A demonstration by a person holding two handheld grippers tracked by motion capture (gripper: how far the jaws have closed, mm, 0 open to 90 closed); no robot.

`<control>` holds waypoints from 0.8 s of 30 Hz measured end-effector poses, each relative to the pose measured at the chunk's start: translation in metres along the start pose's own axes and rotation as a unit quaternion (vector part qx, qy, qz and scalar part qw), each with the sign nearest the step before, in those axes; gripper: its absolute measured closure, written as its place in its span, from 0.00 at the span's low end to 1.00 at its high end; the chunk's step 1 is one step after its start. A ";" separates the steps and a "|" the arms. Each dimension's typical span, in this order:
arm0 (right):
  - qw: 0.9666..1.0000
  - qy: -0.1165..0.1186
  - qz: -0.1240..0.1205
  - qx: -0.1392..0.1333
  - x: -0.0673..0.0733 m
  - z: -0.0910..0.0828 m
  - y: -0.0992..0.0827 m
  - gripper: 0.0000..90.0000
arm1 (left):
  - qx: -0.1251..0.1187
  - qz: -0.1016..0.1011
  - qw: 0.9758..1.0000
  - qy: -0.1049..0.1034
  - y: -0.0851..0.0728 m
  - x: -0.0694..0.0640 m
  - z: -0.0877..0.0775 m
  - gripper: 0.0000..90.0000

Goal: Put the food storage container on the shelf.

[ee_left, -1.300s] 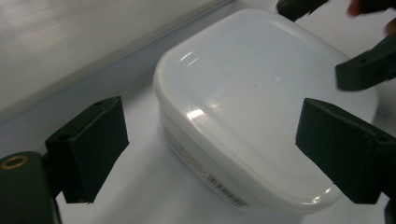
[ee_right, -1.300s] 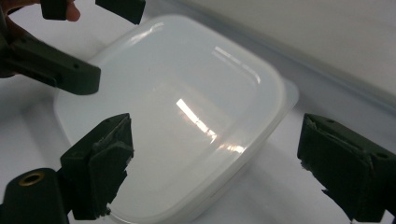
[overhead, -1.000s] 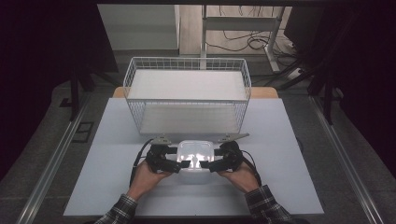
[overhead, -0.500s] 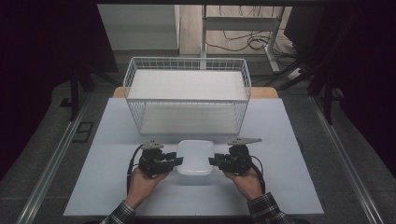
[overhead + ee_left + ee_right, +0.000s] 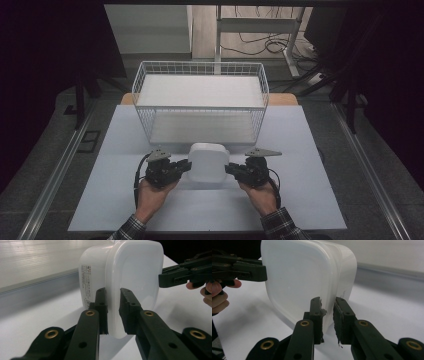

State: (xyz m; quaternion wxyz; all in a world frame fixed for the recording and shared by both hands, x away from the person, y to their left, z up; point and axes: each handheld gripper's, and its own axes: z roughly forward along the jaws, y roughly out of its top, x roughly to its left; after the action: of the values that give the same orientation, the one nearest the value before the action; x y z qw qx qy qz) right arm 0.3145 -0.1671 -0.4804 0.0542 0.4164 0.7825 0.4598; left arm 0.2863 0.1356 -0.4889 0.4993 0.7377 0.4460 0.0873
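Just in front of the basket (image 5: 200,107), the tub (image 5: 206,162) is held tilted above the table (image 5: 310,200); its rim is clamped by the left gripper (image 5: 186,166) and right gripper (image 5: 229,169), jaws just closed.

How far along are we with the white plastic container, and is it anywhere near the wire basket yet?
Done: both tongs have just closed onto the lidded white container, the left tongs and right tongs each pinching the lid's rim on opposite sides. In hand: the container is held tipped up, lid towards the person, just above the white table. Left: probably carrying it forward into the wire basket; it sits in front of the basket, outside it.
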 end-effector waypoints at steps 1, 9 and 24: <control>1.000 -0.001 -0.003 -0.003 0.001 0.000 0.001 0.86 | -0.002 -0.002 1.000 -0.001 0.000 0.001 0.000 0.86; 0.999 -0.010 -0.027 -0.013 0.003 0.005 0.013 0.86 | -0.009 -0.013 1.000 0.001 0.005 0.012 0.002 0.86; 0.999 -0.033 -0.033 -0.015 -0.016 0.029 0.049 0.85 | -0.018 -0.023 0.999 0.013 0.033 0.039 0.024 0.86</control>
State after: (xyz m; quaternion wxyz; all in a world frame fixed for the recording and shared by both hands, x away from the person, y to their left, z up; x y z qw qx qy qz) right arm 0.3678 -0.1479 -0.4644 0.1011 0.4044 0.7868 0.4551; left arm 0.3414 0.1450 -0.4864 0.5087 0.7168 0.4677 0.0929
